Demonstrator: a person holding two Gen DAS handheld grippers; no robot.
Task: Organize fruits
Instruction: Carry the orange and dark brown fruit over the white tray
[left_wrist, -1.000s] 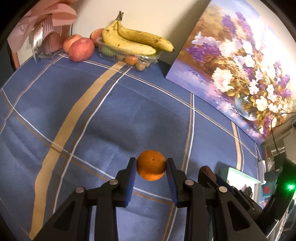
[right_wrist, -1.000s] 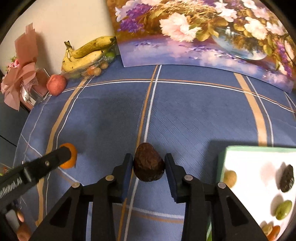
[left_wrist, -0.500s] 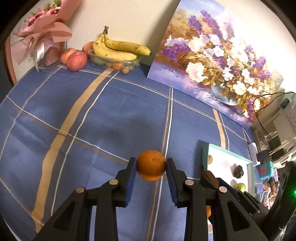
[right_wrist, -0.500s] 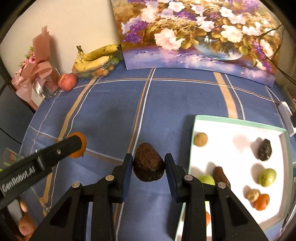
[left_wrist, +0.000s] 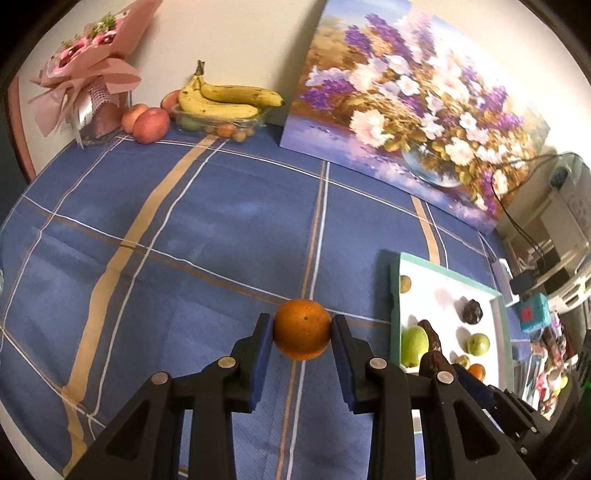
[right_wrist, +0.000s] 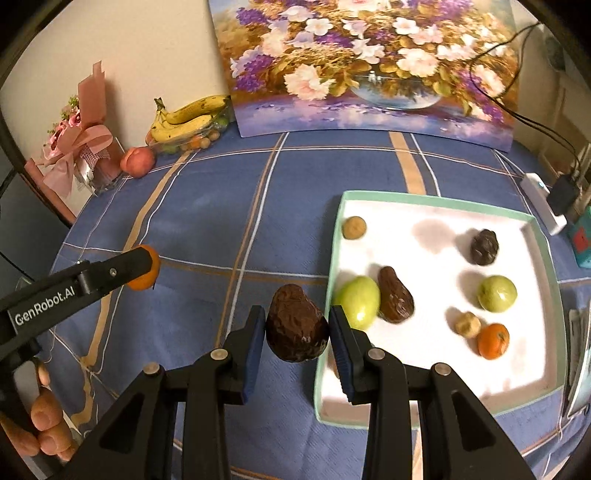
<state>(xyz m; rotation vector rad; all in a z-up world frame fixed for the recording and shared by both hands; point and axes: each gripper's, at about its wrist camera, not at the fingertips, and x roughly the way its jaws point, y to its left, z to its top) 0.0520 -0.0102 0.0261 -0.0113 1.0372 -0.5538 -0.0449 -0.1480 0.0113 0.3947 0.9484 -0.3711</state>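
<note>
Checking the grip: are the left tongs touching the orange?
Touching: the left wrist view shows both pads of the left tongs pressed against the orange.

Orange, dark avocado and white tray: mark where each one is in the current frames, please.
orange (left_wrist: 301, 329), left wrist view, middle of its front face between the claw fingers.
dark avocado (right_wrist: 296, 328), right wrist view, centre of its wrinkled skin.
white tray (right_wrist: 436, 202), right wrist view, far green rim.

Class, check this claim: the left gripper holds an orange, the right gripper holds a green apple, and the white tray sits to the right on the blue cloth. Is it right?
One detail is wrong. The right gripper holds a dark brown avocado, not a green apple, as the right wrist view shows. The left gripper does hold the orange, and the white tray sits to the right on the blue cloth.
</note>
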